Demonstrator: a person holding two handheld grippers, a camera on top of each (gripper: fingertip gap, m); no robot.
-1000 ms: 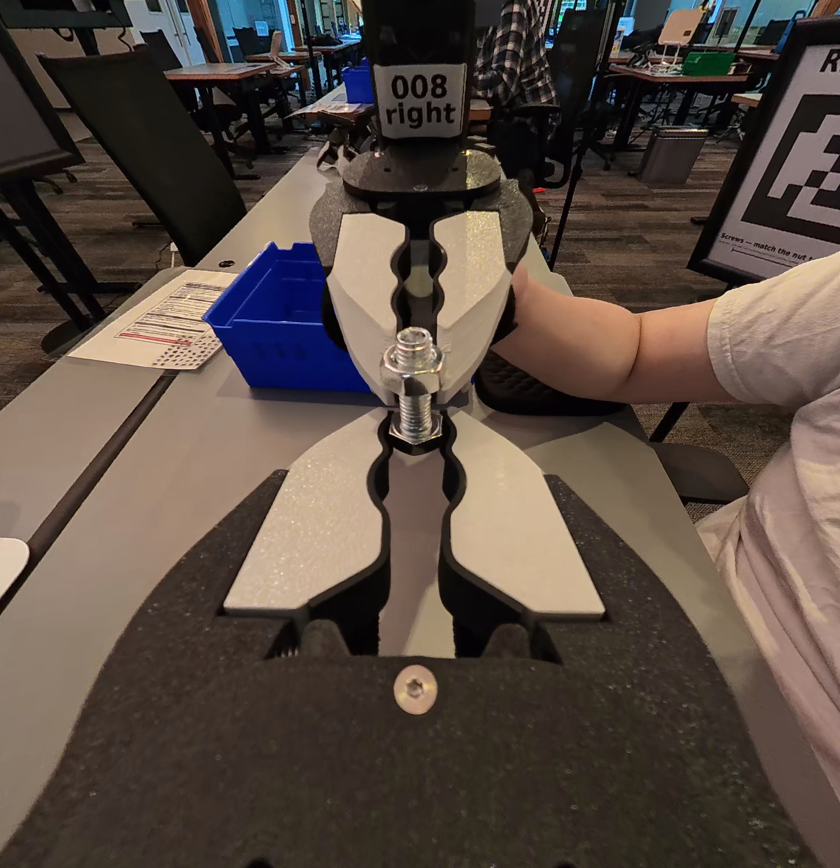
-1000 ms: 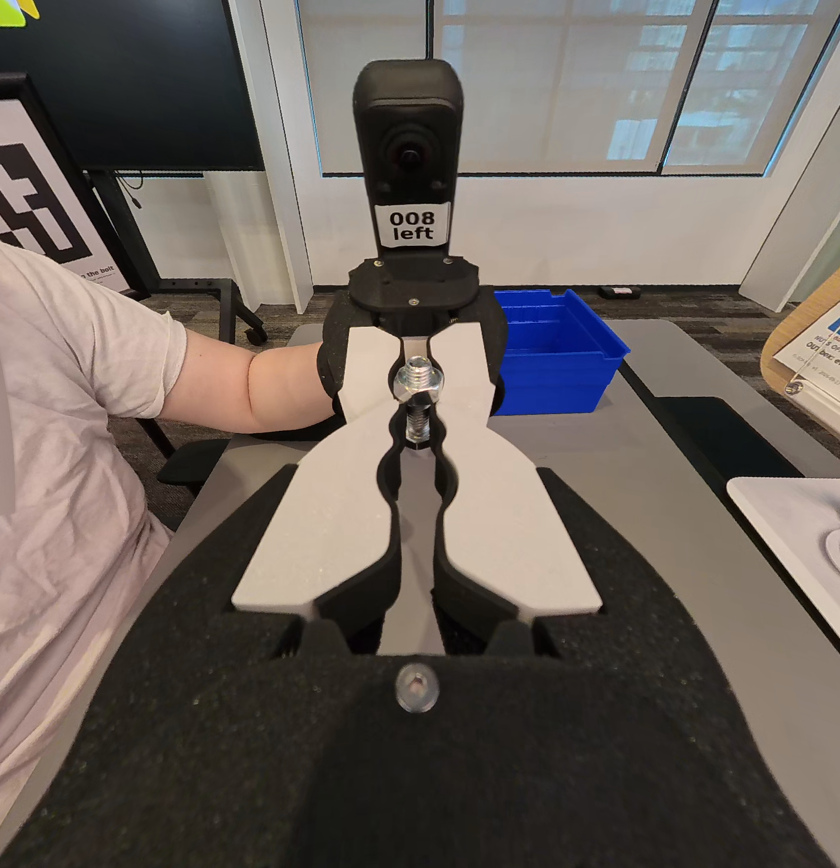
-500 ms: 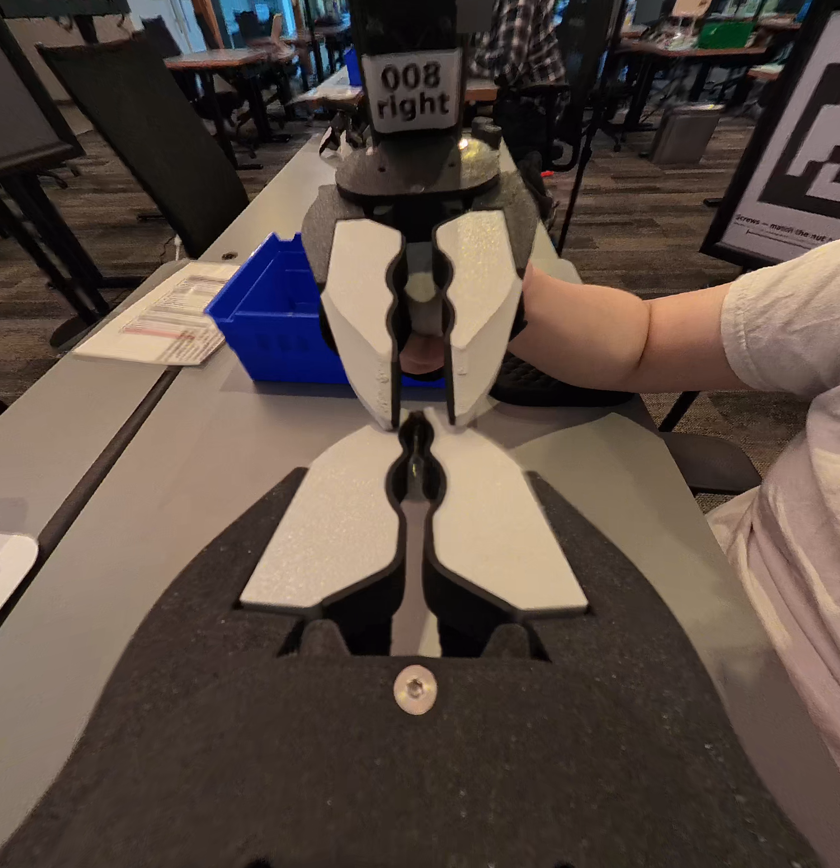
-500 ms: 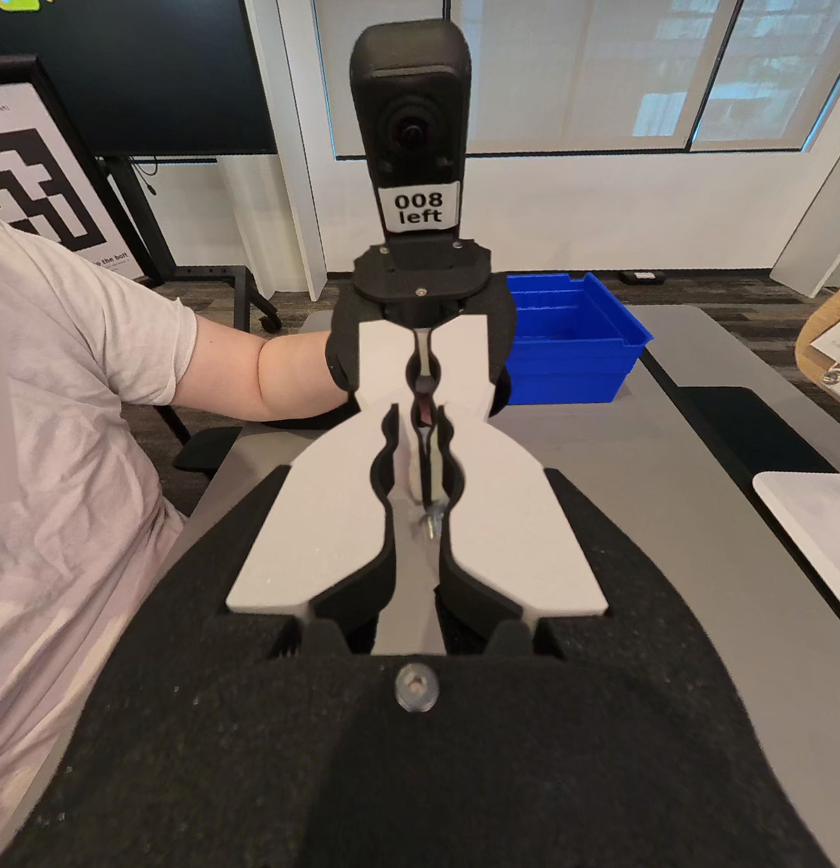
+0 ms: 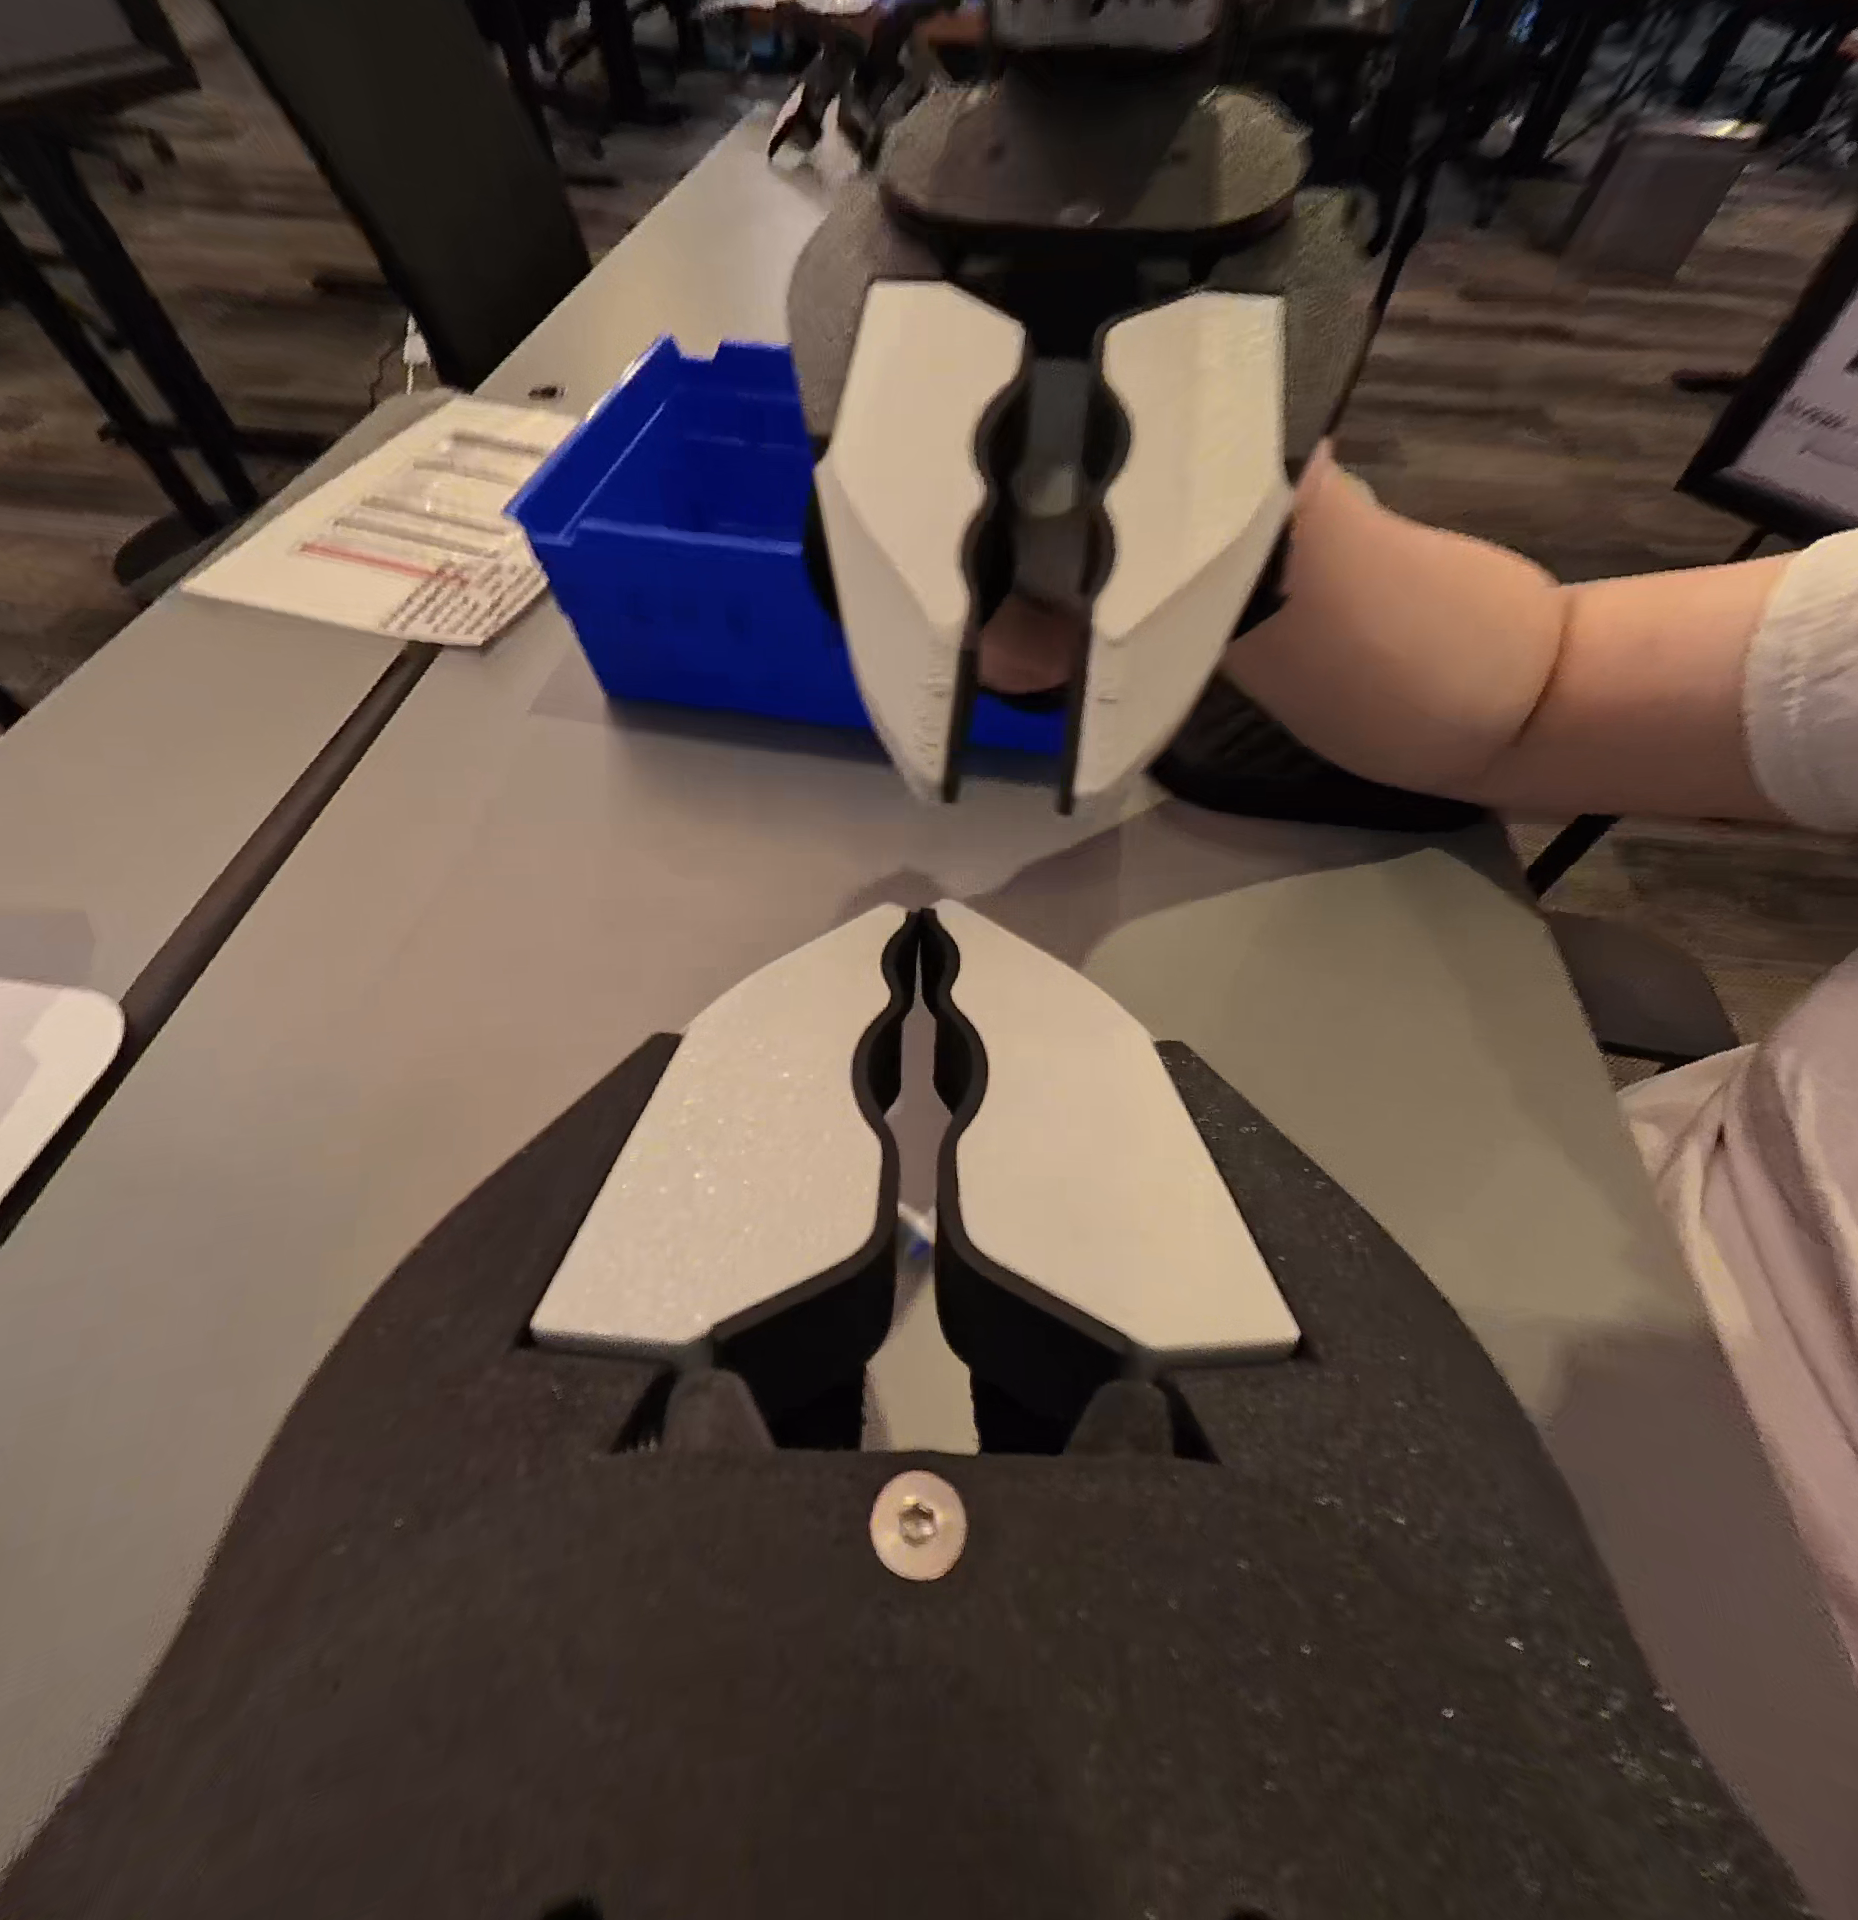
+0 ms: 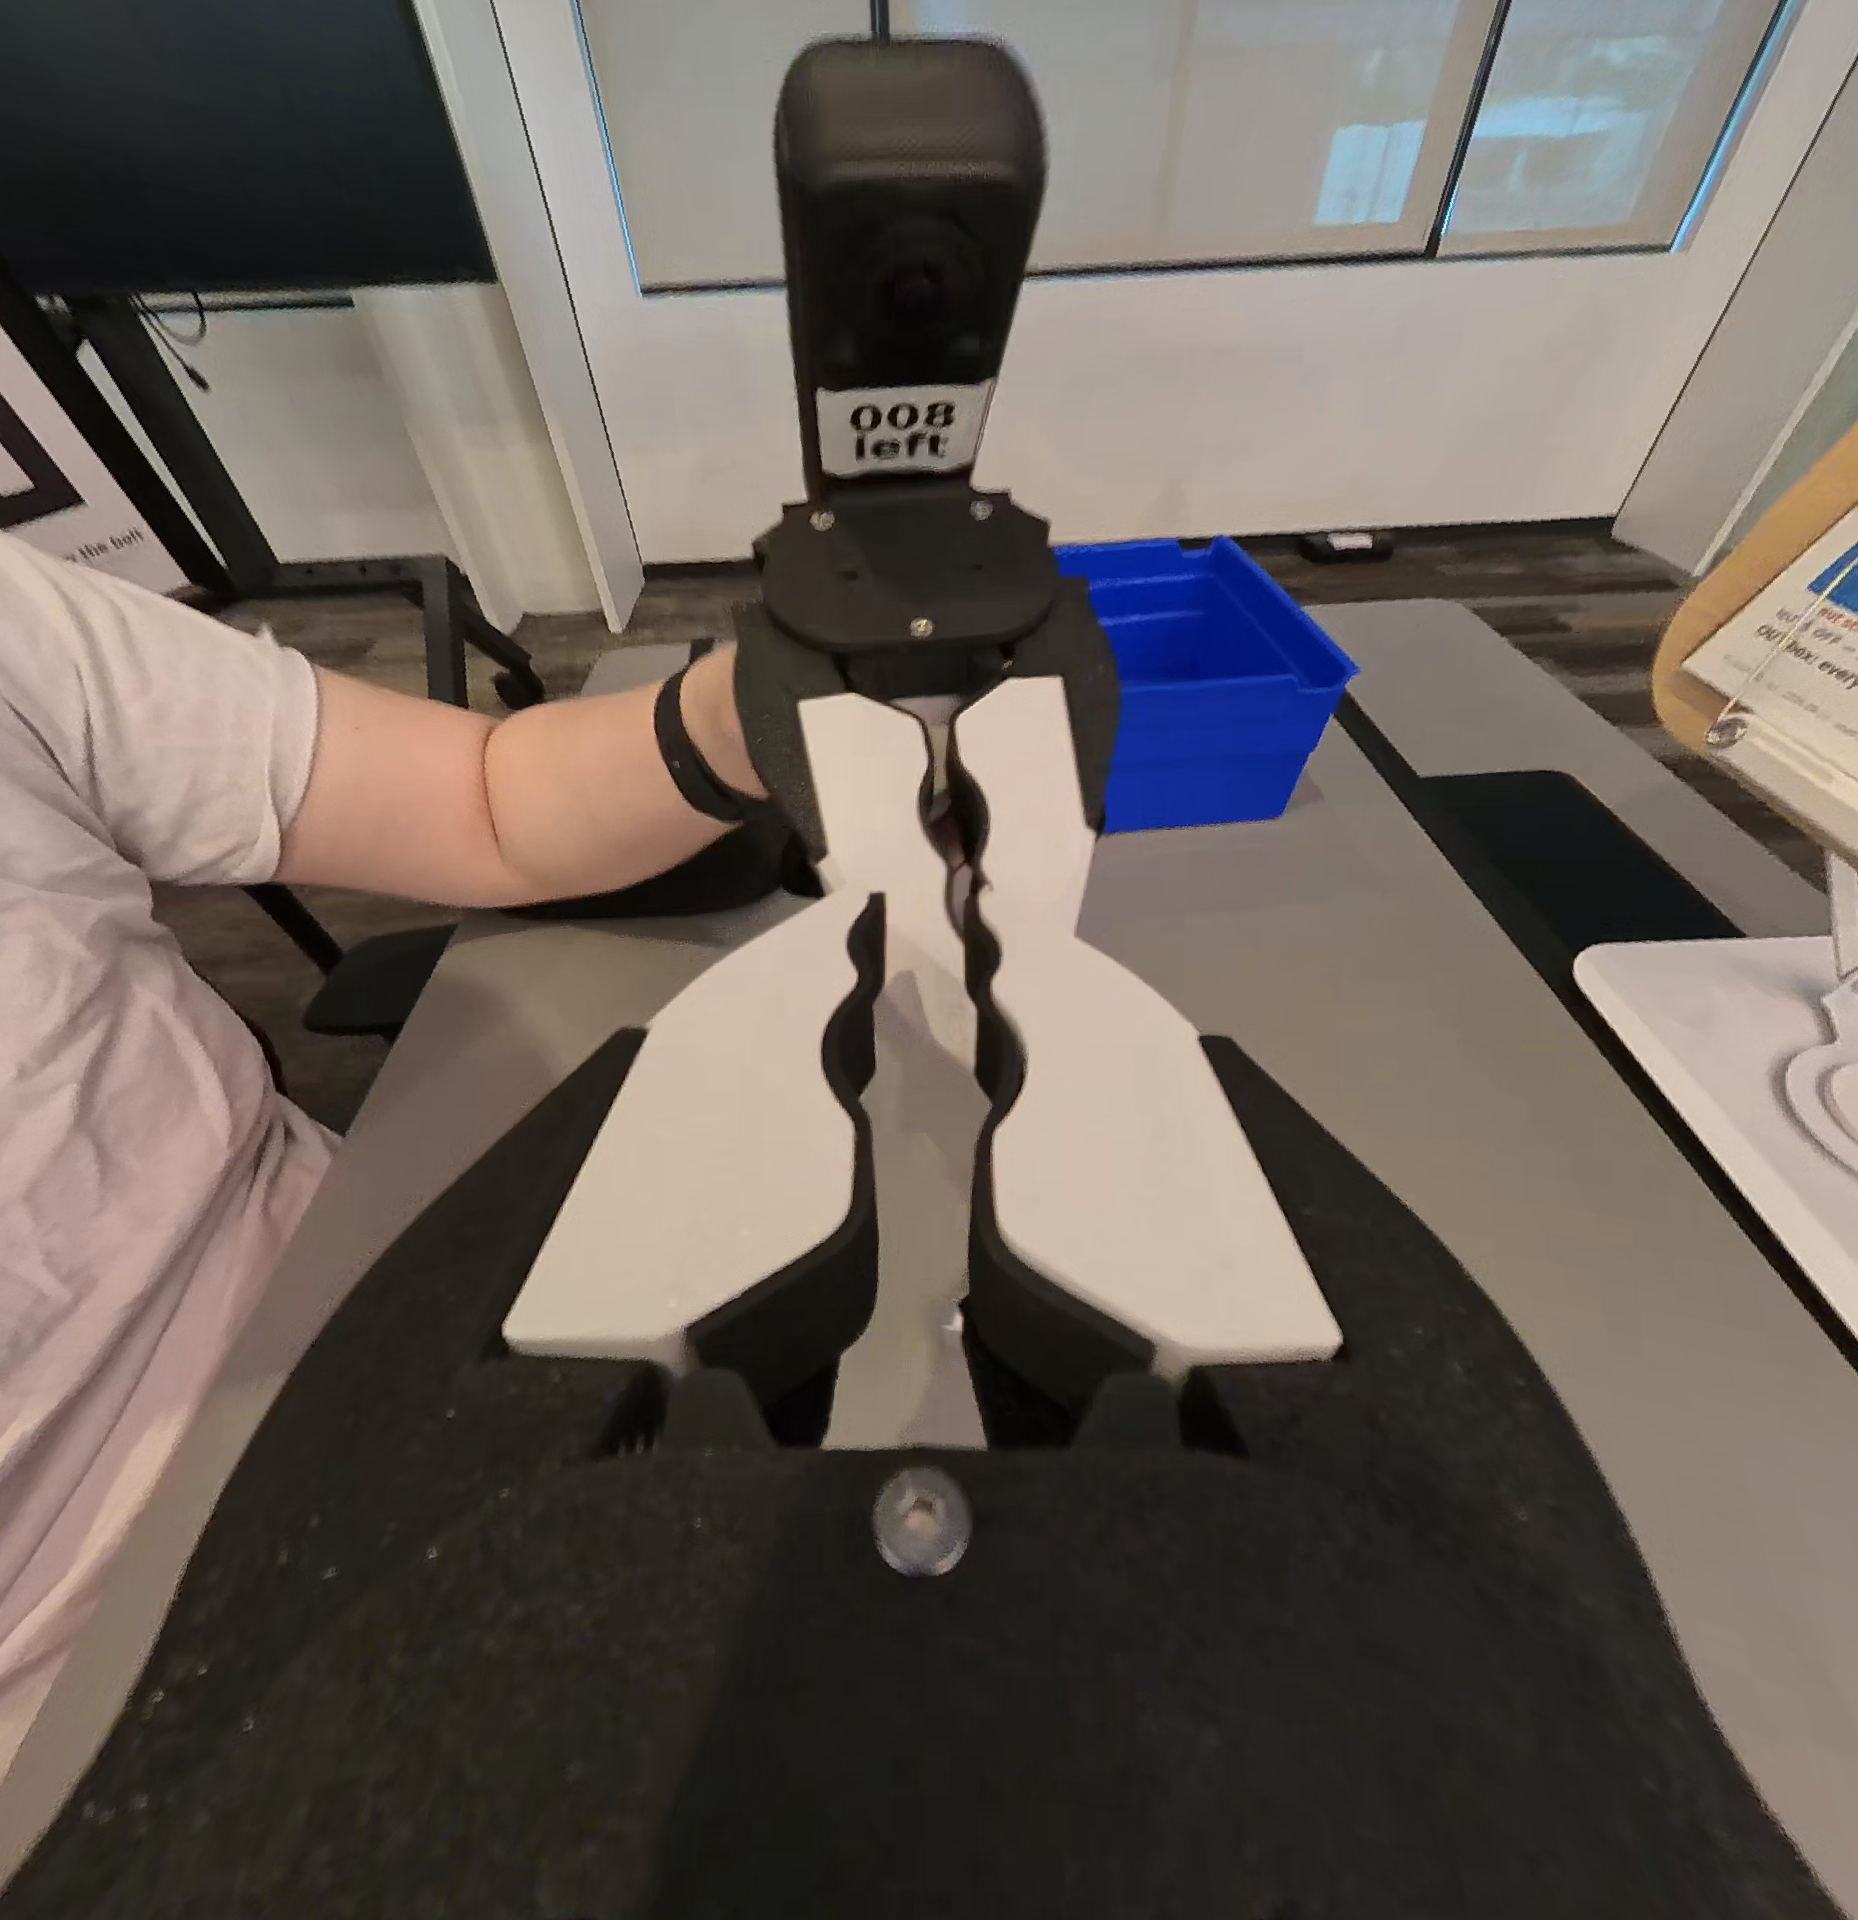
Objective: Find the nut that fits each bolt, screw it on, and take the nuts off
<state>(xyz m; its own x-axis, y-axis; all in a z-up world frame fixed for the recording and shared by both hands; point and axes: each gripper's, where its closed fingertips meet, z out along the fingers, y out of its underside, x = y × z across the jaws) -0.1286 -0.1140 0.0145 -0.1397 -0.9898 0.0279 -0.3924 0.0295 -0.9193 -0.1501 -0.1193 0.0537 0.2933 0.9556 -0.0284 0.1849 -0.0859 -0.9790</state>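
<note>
1. Left gripper (image 5: 921, 920): the 2 fingers are fully closed, tips touching, with only the wavy inner recesses leaving narrow slots behind the tips. Nothing is clamped between them.

2. Right gripper (image 5: 1005, 800): it faces the left gripper head-on, tips pointing down toward it, just beyond the left tips and not touching them. The 2 fingers stand parted by a moderate gap, and the gap holds nothing. A person's forearm (image 5: 1424, 707) reaches in from the right edge of the worktop (image 5: 281, 1039) to hold this gripper.

3. Bolt and nut: neither gripper holds them. In the left wrist view a small bright object (image 5: 914, 1242) shows through the slot between the closed fingers, low down toward the worktop. The right wrist view shows a similar glint (image 6: 951, 1320) between its own fingers, near their base. Both are too small and blurred to identify, so it cannot be told whether this is the bolt.

4. Surroundings: a blue bin (image 5: 686, 582) stands on the worktop behind the right gripper, toward the far left corner in the left wrist view. A printed sheet (image 5: 374, 540) lies just beside the bin, at the left edge. A white rounded panel (image 5: 21, 1081) lies at the near left edge. In the right wrist view, a black band (image 6: 696, 758) circles the wrist behind the left gripper
</note>
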